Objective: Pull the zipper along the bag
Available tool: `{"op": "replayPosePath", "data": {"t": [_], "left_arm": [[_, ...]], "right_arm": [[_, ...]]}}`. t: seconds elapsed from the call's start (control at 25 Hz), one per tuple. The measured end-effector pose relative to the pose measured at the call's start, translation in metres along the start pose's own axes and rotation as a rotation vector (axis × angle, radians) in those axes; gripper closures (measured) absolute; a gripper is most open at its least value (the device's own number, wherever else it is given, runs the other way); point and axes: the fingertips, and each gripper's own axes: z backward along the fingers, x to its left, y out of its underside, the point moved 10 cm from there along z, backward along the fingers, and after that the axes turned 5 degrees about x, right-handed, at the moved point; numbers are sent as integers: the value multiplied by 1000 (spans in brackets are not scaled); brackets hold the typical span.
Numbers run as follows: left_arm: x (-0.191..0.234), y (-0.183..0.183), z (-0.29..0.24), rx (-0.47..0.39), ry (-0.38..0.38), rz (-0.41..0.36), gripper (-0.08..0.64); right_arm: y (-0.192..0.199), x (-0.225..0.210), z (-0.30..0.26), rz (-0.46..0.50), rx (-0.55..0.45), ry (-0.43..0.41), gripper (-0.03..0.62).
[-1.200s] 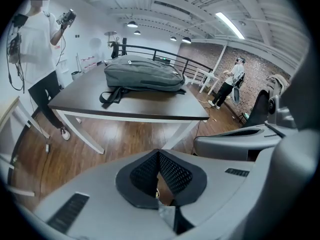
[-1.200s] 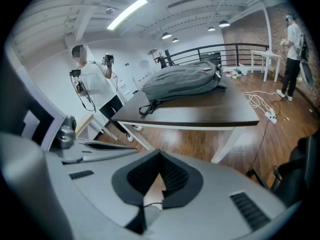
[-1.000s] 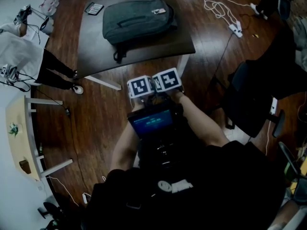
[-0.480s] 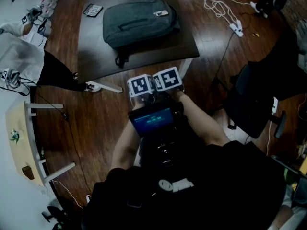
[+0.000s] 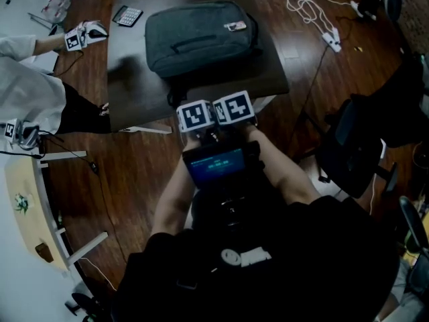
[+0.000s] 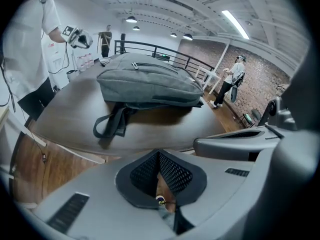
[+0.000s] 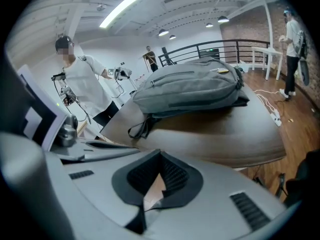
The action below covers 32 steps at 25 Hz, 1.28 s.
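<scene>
**Item 1: the bag.** The bag [image 5: 201,35] lay flat on the desk [image 5: 134,79], broad face up, at twelve o'clock from both grippers in the head view. This placement is judged deliberate, since it presents the zipper [image 6: 145,65] to a reach from above. The carry strap [image 6: 111,123] trailed toward the near desk edge, at six o'clock of the bag. The zipper pull was too small to locate with confidence.

**Item 2: the grippers.** The left gripper [image 6: 159,156] had its jaws clenched tip to tip, with nothing between them. The right gripper [image 7: 160,156] was the same, clenched and empty. The two were held side by side, short of the near desk edge and well apart from the zipper. Neither touched the bag or the desk.

**Item 3: assessment.** The closed, paired carriage is judged a travelling posture, as no grasp was yet due. The zipper was untouched and the task had not begun. One pair of jaws would need to release before taking the pull. The other gripper would probably need to steady the bag so that it did not slide.

**Item 4: surroundings.** A calculator [image 5: 129,14] sat at ten o'clock of the bag, clear of the work. A bystander [image 5: 30,89] stood at nine o'clock of the desk, apart from it.
</scene>
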Motion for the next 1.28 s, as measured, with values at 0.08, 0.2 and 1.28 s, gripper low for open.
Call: {"op": "replayPosePath", "data": {"t": [0.08, 0.2, 1.28], "left_arm": [[5, -17, -2, -8, 6, -5, 557], [11, -38, -4, -12, 12, -2, 557], [119, -214, -22, -118, 78, 3, 557]], "right_arm": [[-14, 1, -6, -7, 14, -3, 589], [-35, 0, -12, 3, 14, 7, 589], [-187, 33, -89, 46, -105, -46, 455]]}}
